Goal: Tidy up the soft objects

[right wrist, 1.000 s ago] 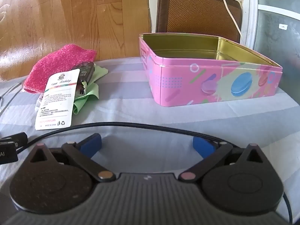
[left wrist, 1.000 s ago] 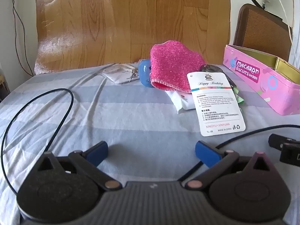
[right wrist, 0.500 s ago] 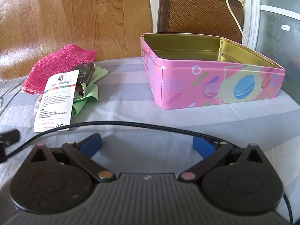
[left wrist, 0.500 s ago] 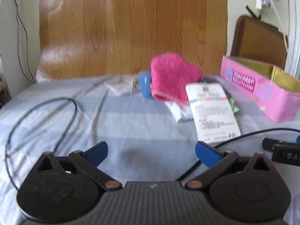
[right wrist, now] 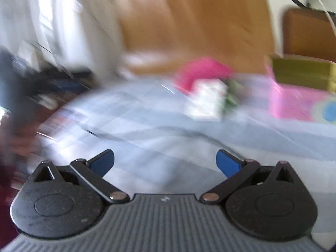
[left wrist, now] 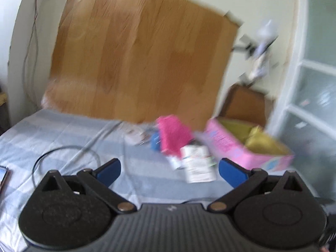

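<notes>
A bright pink fuzzy cloth [left wrist: 174,133] lies mid-table on the striped blue sheet, with a white printed card [left wrist: 198,163] leaning over its near side. The same pink cloth [right wrist: 201,71] and white card [right wrist: 206,100] show blurred in the right wrist view, a green cloth [right wrist: 231,101] beside them. An open pink tin box [left wrist: 241,147] with a gold inside stands to the right, also seen as the pink tin [right wrist: 298,100]. My left gripper [left wrist: 169,170] is open and holds nothing. My right gripper [right wrist: 166,161] is open too, well short of the pile.
A black cable [left wrist: 65,153] loops on the sheet at the left. A small blue object [left wrist: 155,143] and a clear packet [left wrist: 134,135] lie behind the pink cloth. A wooden board [left wrist: 136,56] leans on the wall behind. A phone edge [left wrist: 3,176] shows far left.
Both grippers have risen and swung, so both views are motion-blurred. The left view now takes in more wall; the right view has turned left. Both stay open.
</notes>
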Available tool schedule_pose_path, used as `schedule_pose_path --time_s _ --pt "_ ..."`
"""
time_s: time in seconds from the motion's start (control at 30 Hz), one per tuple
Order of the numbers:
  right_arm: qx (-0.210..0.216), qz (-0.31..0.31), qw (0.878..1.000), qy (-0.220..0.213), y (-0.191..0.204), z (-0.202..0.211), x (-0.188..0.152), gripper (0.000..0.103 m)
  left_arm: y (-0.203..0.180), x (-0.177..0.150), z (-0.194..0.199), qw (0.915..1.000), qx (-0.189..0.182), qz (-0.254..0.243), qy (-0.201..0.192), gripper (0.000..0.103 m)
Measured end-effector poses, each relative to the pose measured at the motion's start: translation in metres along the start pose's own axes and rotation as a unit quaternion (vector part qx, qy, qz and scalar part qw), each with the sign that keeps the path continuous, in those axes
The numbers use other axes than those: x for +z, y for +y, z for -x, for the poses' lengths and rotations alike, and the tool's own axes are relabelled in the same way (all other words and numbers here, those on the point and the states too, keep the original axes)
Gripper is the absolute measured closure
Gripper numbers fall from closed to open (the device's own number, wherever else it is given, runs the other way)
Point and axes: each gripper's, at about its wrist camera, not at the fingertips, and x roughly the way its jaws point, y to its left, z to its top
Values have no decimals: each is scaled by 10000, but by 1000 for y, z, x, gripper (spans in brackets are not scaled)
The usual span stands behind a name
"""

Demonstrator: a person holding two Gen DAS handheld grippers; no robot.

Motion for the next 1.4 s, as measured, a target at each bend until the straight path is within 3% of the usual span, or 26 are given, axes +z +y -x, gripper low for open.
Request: schedule_pose_path --time_s 0.07,0.17,0.33,0.47,0.63,0.77,0.9,1.07,1.2,1.3,1.4 --pt "827 -73 9956 -435 3 39 7 0 -1 10 28 9995 -299 -22 -131 0" --pt "1184 59 9848 -1266 10 91 28 0 -10 38 66 9989 -299 -261 -255 0" --pt "934 304 9700 -2224 25 166 75 0 -46 95 146 9940 -226 -772 -736 0" --pt "580 313 9596 -2735 40 227 102 0 -85 120 224 9847 -310 -1005 -1391 0" --pt "145 356 9312 -3626 59 305 111 0 -123 123 296 9674 -105 -1304 -2170 0" --pt "-417 550 9070 -4154 60 351 103 0 -131 111 320 9594 128 -1289 -2504 0" --pt "-1250 763 8794 -4530 54 354 97 0 -116 108 298 9697 281 -996 -2212 0" --pt "-1715 406 8783 -4445 17 345 99 0 -83 92 261 9755 594 -703 -1997 0" --pt "-1760 322 8983 -4013 -13 294 87 0 -51 62 205 9764 916 -231 -1944 0" --pt "-1596 426 9185 -3592 -19 243 73 0 -34 27 141 9843 1057 203 -1400 0" --pt "-1261 461 9450 -2982 -22 173 52 0 -39 -12 75 9900 1061 92 -922 0"
